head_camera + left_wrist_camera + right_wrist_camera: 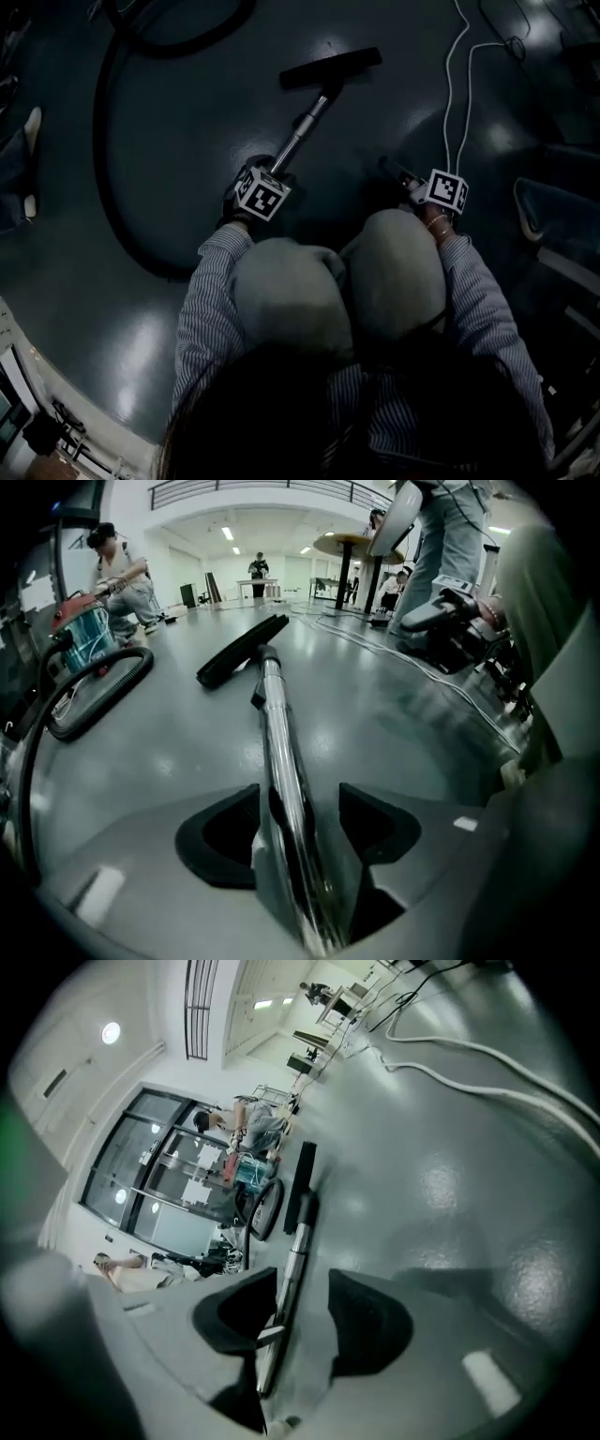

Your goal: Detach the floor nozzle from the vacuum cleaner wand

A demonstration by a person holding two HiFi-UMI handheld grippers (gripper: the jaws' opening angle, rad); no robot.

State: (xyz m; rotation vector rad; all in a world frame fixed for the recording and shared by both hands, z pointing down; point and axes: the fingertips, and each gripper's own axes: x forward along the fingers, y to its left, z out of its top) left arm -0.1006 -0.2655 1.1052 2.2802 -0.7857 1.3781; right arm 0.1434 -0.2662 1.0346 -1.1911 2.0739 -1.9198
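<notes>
The vacuum wand (305,127) is a shiny metal tube lying on the dark floor, with the black floor nozzle (330,67) on its far end. My left gripper (269,169) is down over the wand's near end. In the left gripper view the wand (277,733) runs between the jaws of the left gripper (300,808) to the nozzle (242,649); floor shows between the tube and the right pad, so it is open. My right gripper (398,173) hovers to the right, apart from the wand, and is open. Past the jaws of the right gripper (305,1307) lie the wand (295,1241) and nozzle (300,1185).
A black hose (103,169) loops across the floor at the left to a canister (89,630). White cables (459,84) trail at the upper right. The person's knees (337,281) are just behind both grippers. Other people (127,578) stand or crouch further off.
</notes>
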